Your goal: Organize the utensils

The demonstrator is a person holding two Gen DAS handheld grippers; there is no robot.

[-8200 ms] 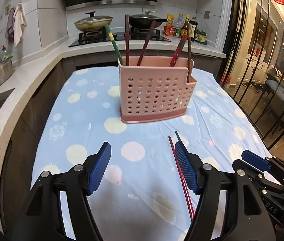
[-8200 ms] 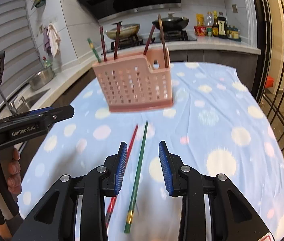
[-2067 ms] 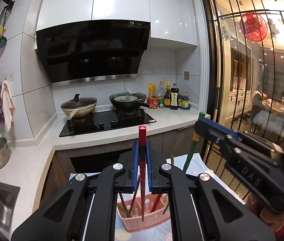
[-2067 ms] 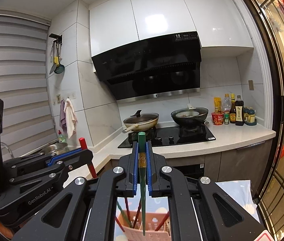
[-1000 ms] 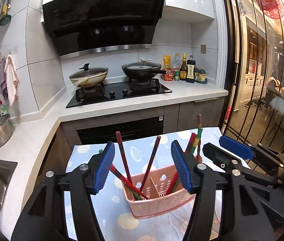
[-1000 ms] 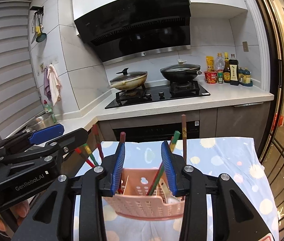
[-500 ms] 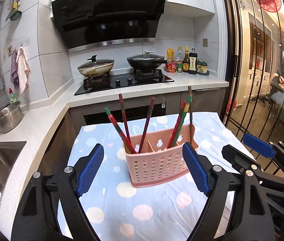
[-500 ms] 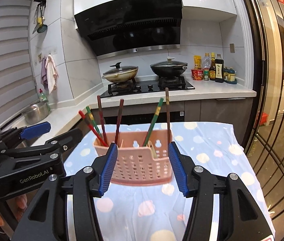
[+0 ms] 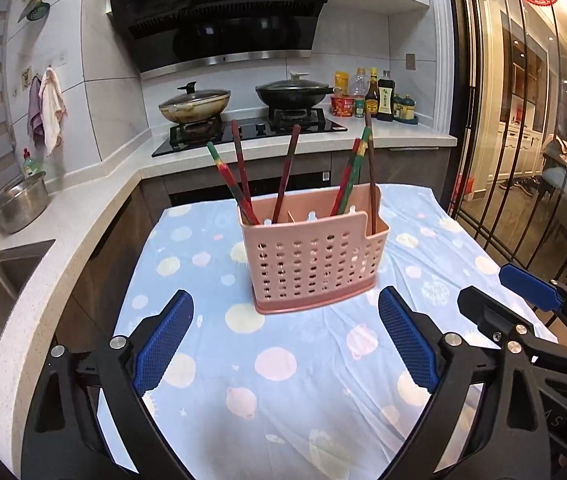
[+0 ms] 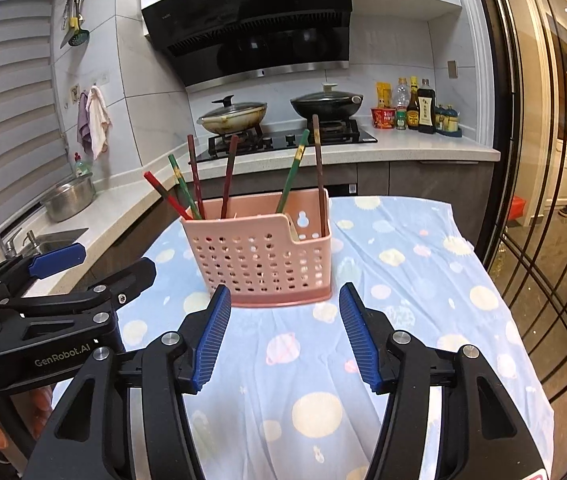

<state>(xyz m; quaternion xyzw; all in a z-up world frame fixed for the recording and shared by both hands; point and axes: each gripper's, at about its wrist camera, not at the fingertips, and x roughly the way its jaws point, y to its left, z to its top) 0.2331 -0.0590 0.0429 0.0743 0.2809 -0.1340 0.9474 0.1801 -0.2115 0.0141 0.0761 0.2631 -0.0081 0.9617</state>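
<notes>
Your left gripper [image 9: 285, 340] hangs at the bottom of its frame with its blue-padded jaws spread wide and holding nothing. Your right gripper [image 10: 285, 336] is likewise parted and empty. Above both, at frame centre, the pink perforated plastic utensil basket [image 9: 313, 262] stands upright on the blue dotted tablecloth [image 9: 283, 380], with the red, green and brown chopsticks [image 10: 293, 170] leaning inside it.
</notes>
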